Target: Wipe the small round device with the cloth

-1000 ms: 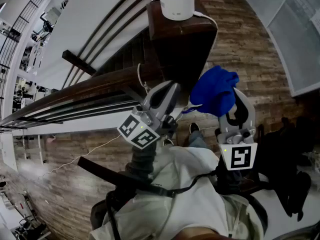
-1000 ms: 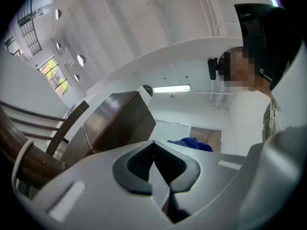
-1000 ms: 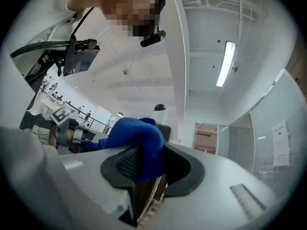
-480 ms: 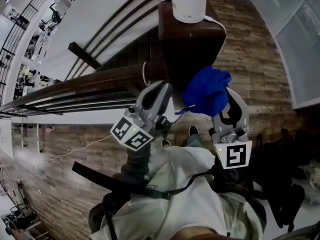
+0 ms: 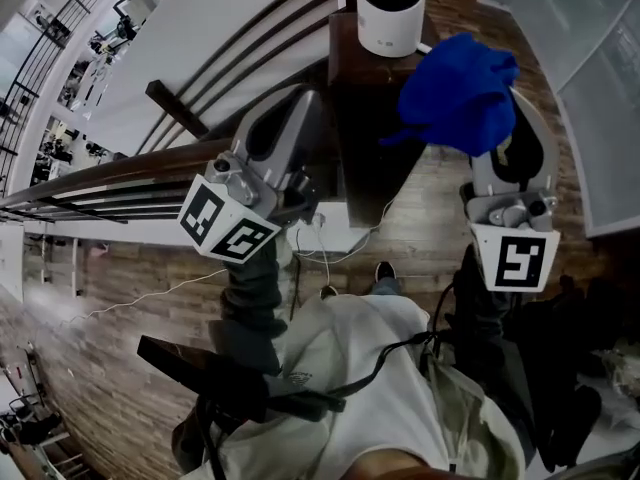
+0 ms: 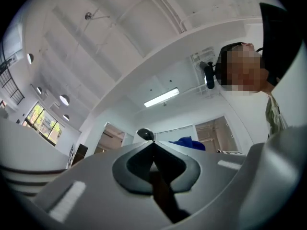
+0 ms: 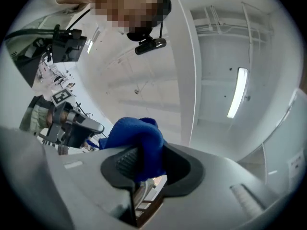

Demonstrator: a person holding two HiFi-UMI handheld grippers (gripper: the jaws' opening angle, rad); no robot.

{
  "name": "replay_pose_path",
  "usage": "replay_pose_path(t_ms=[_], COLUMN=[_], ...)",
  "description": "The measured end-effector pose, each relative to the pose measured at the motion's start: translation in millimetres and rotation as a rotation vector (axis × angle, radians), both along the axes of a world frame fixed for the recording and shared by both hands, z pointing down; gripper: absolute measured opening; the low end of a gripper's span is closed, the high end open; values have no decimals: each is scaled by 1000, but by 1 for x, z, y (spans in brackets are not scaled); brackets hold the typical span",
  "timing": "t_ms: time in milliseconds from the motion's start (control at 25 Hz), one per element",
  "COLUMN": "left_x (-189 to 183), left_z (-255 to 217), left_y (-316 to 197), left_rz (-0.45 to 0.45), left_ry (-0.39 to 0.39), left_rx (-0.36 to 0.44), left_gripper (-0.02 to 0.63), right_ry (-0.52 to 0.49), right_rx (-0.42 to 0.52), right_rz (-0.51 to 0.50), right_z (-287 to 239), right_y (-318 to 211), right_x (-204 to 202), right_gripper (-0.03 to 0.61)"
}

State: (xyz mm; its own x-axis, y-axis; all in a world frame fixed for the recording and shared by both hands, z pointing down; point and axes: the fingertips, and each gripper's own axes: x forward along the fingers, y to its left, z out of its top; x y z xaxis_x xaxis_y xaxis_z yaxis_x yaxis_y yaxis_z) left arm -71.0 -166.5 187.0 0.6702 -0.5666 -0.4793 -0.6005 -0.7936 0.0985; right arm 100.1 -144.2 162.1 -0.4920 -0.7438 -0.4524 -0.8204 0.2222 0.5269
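**Cloth pinched on your right, device unwiped on the post**

Your right gripper (image 7: 144, 163) has its jaws pinching the blue cloth (image 7: 136, 145). In the right gripper view, a fold of it sits between the ribbed pads and the rest bunches up above them. From your head view, the cloth (image 5: 460, 88) hangs in a loose wad over the far end of that gripper. It covers the fingertips, and the marker cube (image 5: 517, 258) faces you at the near end.

The device (image 5: 390, 13) is a short white cylinder with a black top. It stands upright at the far end of the dark wooden post (image 5: 375, 128), near the top edge of your view. The cloth is just right of it and a little nearer to you, overlapping the post's right edge. A narrow gap shows between cloth and device.

Your left gripper (image 6: 153, 148) has its jaws pressed together with nothing between them, and the tips meet in a single line. In the head view it sits left of the post, beside the dark railing (image 5: 130, 168), well apart from the device. Its cube (image 5: 225, 226) is turned towards you.

A white cable (image 5: 322, 238) dangles below the post's near end, over the plank floor (image 5: 440, 198).
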Motion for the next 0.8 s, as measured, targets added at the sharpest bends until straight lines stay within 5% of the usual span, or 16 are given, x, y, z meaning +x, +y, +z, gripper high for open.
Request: replay_pose_path(t_ms=[320,440,560,800], left_x=[15,18,24,27], left_z=[-50,-58,-54,-42], left_y=[-35,-44,-44,-54], left_rz=[-1,-3,14,16], left_ry=[-53,-40,-37,-25], left_rx=[77,79,70,42], left_gripper=[0,0,0,0], right_ry=[160,305,413,477], right_rx=[148,104,159,30], right_rz=[53,219,346,214], right_z=[-84,-71,-43,8], right_y=[-52,-77,-75,-66], right_x=[-39,-50,-54,-55], right_gripper=[112,112,110,112])
